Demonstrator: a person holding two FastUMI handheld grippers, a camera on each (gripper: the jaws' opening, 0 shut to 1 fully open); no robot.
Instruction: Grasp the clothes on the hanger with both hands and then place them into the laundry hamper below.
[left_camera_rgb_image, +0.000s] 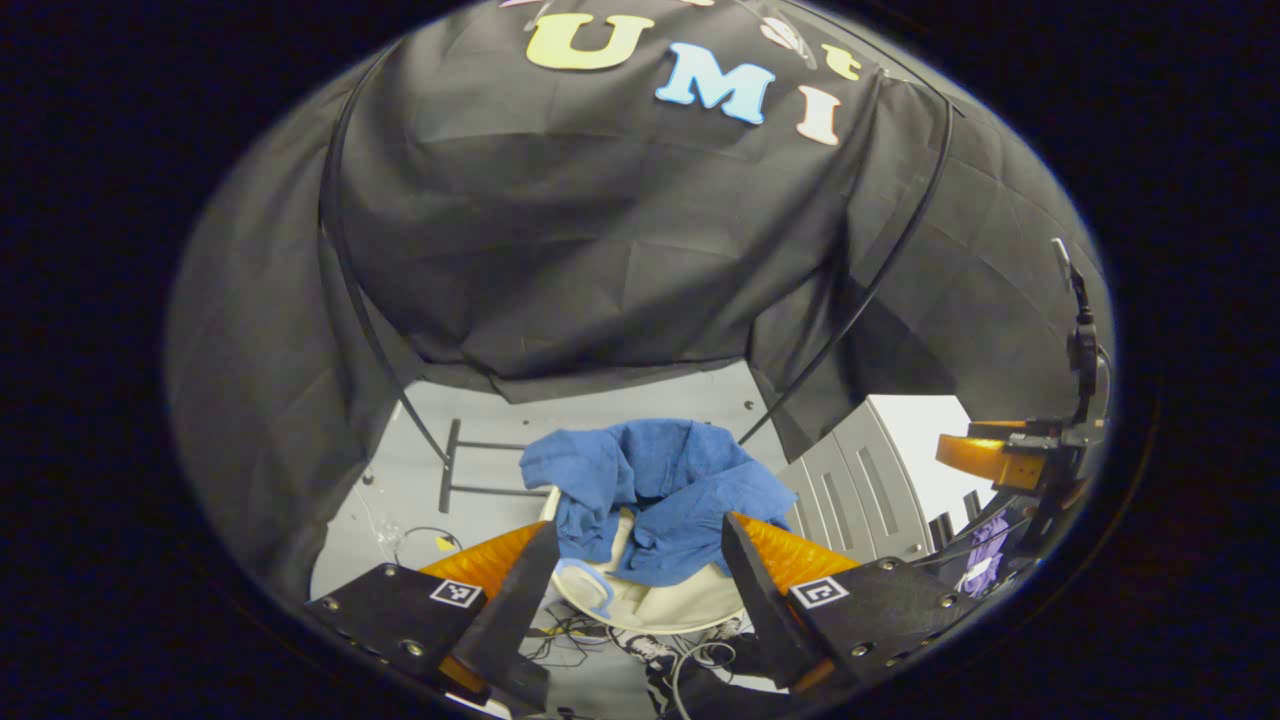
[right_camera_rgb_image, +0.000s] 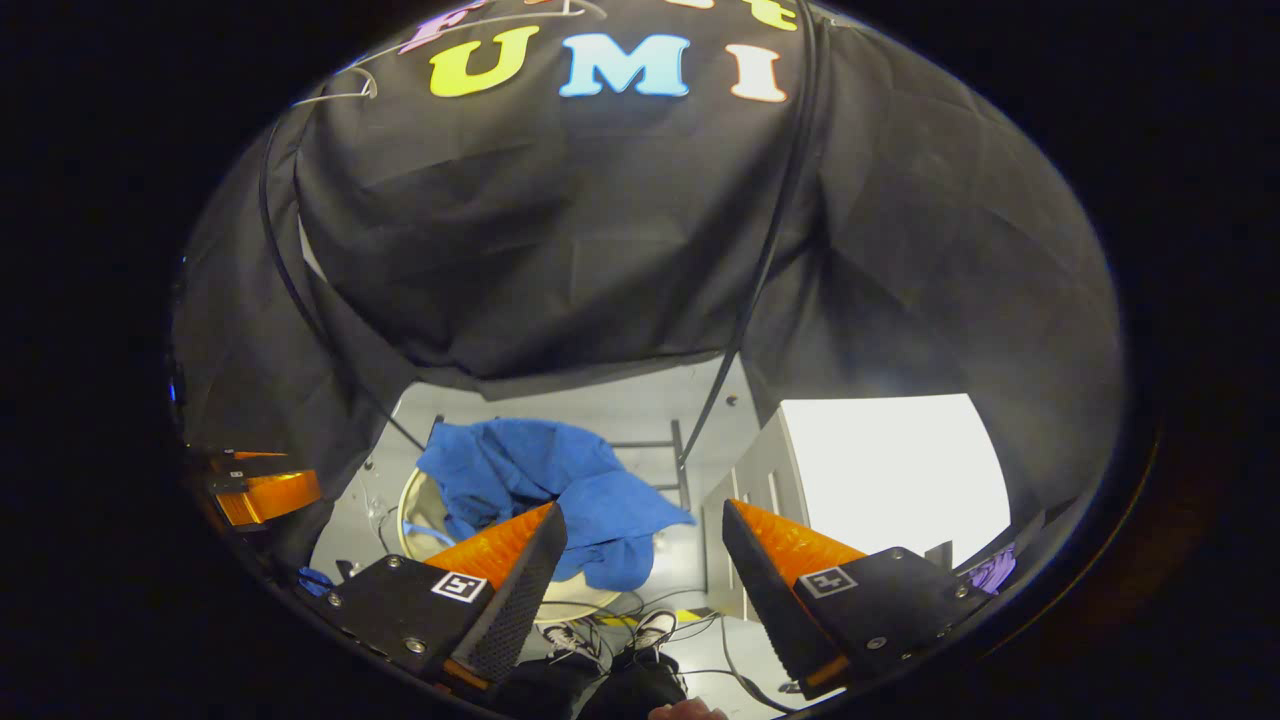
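Your left gripper (left_camera_rgb_image: 640, 560) and right gripper (right_camera_rgb_image: 645, 545) both hung with fingers spread, holding nothing. The blue garment (left_camera_rgb_image: 655, 495) lay crumpled over the rim of the pale laundry hamper (left_camera_rgb_image: 655, 605) below, showing no clear long axis. A white cabinet (right_camera_rgb_image: 880, 465) stood just beside the hamper, with cables (left_camera_rgb_image: 575, 630) on the floor nearby.

In the left gripper view the left claw (left_camera_rgb_image: 640, 540) hangs high, pointing downward, its two fingers (left_camera_rgb_image: 515, 590) spread wide with nothing held between them. In the right gripper view the right claw (right_camera_rgb_image: 645, 535) is posed the same way, pointing down with its fingers (right_camera_rgb_image: 520, 580) well apart and empty. Each claw also appears at the edge of the other's view, the right claw at the far right of the left gripper view and the left claw at the far left of the right gripper view, so the two hang side by side, well apart.
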